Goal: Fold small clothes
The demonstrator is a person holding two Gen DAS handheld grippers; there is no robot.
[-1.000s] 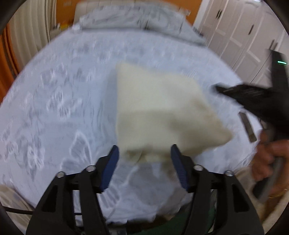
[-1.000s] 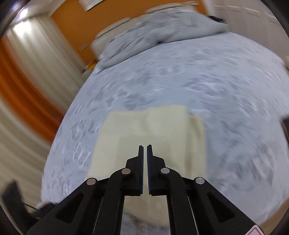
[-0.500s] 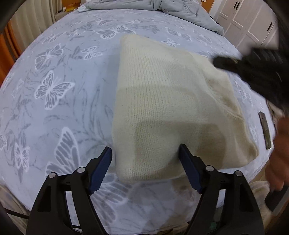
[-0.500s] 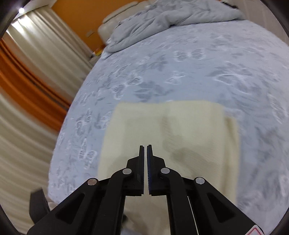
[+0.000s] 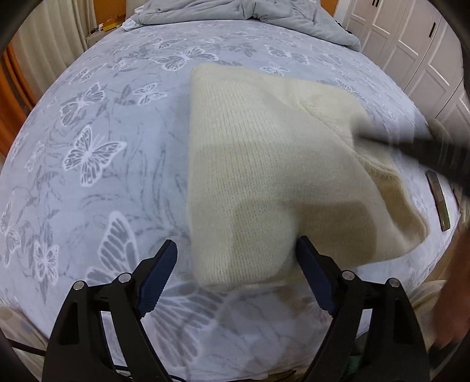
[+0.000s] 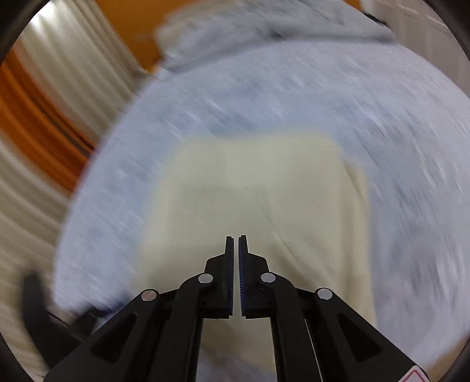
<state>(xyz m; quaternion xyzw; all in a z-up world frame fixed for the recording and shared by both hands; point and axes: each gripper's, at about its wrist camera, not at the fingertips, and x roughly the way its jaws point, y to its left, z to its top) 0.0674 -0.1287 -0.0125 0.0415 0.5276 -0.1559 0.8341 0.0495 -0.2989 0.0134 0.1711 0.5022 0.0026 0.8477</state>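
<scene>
We see our left gripper [image 5: 236, 264] spread wide with nothing in it, its blue fingers [image 5: 157, 277] either side of the near edge of the cream sweater [image 5: 273, 176]. The sweater lies folded on the butterfly bedsheet [image 5: 97, 152]. Our right gripper [image 6: 236, 258], a blurred dark shape over the sweater's right side, has its jaws nearly together, gripping nothing.

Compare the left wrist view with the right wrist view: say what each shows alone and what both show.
Left wrist only: the open left gripper at the near edge of the sweater, sharp butterfly prints, white wardrobe doors, a dark flat object near the bed edge.
Right wrist only: the shut right gripper above the sweater, an orange wall, heavy blur.
Both: the sweater, the bed, the grey duvet.
</scene>
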